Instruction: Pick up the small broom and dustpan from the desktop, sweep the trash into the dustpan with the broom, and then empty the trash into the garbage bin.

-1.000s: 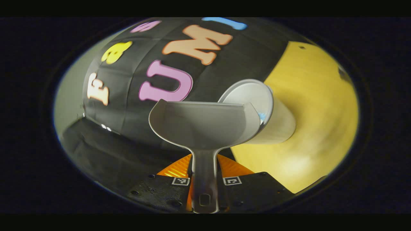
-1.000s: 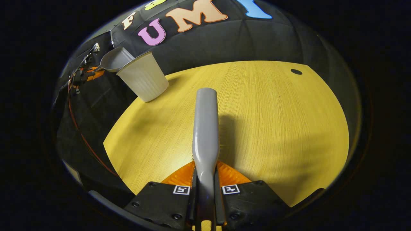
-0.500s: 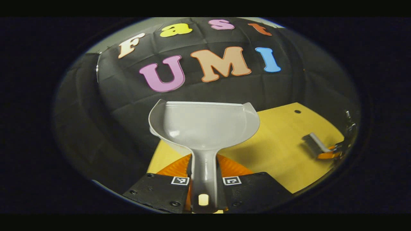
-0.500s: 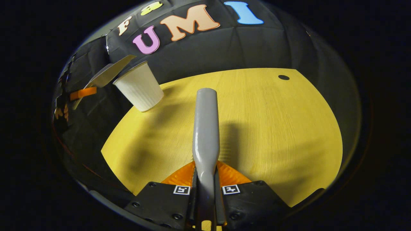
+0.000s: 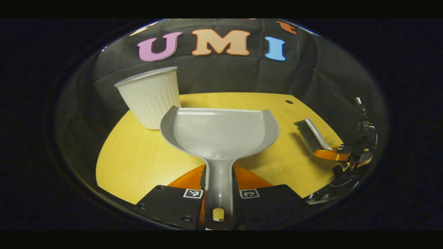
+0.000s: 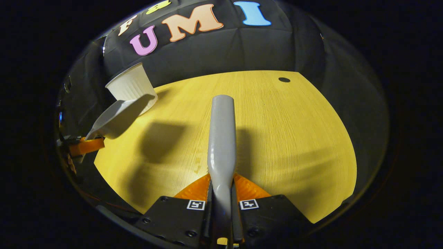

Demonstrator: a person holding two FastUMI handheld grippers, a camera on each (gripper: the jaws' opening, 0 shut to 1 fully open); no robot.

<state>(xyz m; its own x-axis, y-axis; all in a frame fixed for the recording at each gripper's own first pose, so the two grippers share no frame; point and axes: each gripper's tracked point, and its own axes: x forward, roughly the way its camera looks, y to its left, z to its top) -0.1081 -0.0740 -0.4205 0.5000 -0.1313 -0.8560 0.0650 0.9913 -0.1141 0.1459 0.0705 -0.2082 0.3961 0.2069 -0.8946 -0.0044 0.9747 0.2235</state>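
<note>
Left gripper view: wooden desktop [image 5: 138, 162], then the ribbed white garbage bin [image 5: 150, 97] standing at its far left edge. Just beside it, the left gripper [image 5: 218, 193] clamps the empty dustpan [image 5: 219, 133] by its handle above the desktop. Right gripper [image 6: 221, 207] grips the small broom [image 6: 221, 138].

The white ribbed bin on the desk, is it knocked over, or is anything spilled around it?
Nothing stands out. The white ribbed plastic bin stands upright on the yellow wooden desktop, with no litter visible on the wood. The grey plastic dustpan looks empty in the left gripper, and the right gripper holds the small grey broom level.
</note>
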